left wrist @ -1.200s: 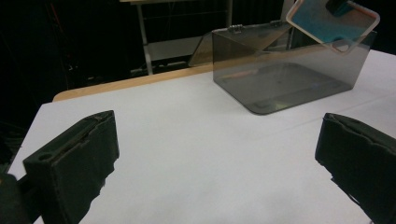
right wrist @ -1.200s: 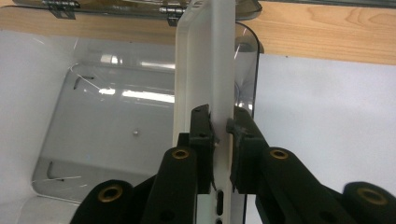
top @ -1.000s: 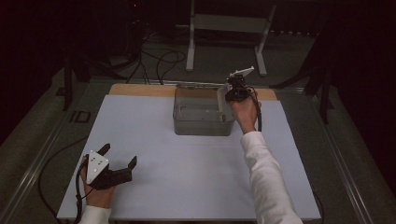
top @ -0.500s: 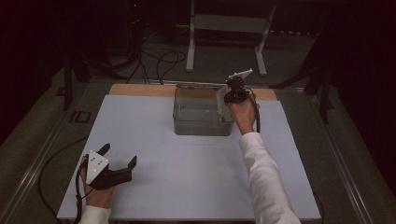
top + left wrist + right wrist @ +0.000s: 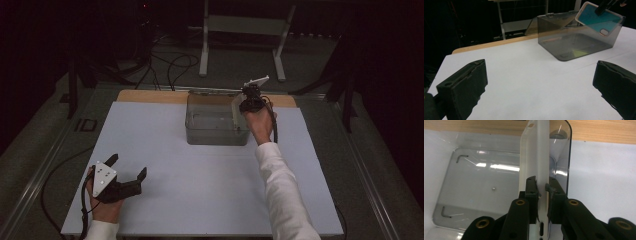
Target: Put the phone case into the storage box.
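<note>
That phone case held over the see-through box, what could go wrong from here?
The right gripper pinches the white-rimmed, teal-backed phone case only by its thin edge, near one end, so it might twist or slip out. The case hangs tilted above the near wall of the smoky transparent plastic box; lowered carelessly, it could catch the rim or land on the white table outside. The left gripper rests open far off, too distant to steady the box if nudged.

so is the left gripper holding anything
No, the left gripper sits open over the white table with nothing between its jaws.
</note>
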Available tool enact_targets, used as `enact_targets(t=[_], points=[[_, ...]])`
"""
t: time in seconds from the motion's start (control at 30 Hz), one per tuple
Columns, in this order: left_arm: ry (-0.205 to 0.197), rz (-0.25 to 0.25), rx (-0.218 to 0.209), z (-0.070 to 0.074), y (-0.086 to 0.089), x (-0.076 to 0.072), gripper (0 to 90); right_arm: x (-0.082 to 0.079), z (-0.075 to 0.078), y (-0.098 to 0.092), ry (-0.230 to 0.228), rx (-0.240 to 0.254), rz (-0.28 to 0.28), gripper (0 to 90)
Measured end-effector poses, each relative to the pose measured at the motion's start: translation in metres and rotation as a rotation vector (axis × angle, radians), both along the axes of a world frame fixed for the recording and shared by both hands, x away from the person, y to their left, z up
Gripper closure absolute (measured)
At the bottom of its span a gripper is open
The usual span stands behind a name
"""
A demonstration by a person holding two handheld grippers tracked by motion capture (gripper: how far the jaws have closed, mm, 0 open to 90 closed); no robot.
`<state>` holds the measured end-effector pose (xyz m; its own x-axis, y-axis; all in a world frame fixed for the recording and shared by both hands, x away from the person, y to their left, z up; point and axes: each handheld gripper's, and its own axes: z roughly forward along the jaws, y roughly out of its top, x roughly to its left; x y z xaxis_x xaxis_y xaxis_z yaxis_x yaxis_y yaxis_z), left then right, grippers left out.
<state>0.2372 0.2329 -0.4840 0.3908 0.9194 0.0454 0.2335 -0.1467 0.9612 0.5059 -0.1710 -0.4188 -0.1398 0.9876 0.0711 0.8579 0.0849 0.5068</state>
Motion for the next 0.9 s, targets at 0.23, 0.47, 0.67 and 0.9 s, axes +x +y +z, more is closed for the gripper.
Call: enact_targets(t=[0.23,0.47,0.67,0.9], points=[[0.001,-0.001,-0.001,-0.0004,-0.0003,0.0004,0.3,0.0005,-0.0045,-0.0023,0.005,-0.022,-0.009,81.2],[0.001,-0.001,0.000,-0.0002,-0.0003,0.0001,0.3,0.0004,-0.0083,-0.0019,0.008,-0.039,-0.007,81.1],[0.000,-0.001,-0.001,-0.0002,-0.0004,0.0002,0.3,0.0000,-0.0087,0.0007,0.004,-0.061,-0.009,81.1],[0.000,-0.004,0.001,-0.0001,-0.0007,0.0001,0.3,-0.0005,-0.0089,0.0030,0.003,-0.055,-0.014,81.1]])
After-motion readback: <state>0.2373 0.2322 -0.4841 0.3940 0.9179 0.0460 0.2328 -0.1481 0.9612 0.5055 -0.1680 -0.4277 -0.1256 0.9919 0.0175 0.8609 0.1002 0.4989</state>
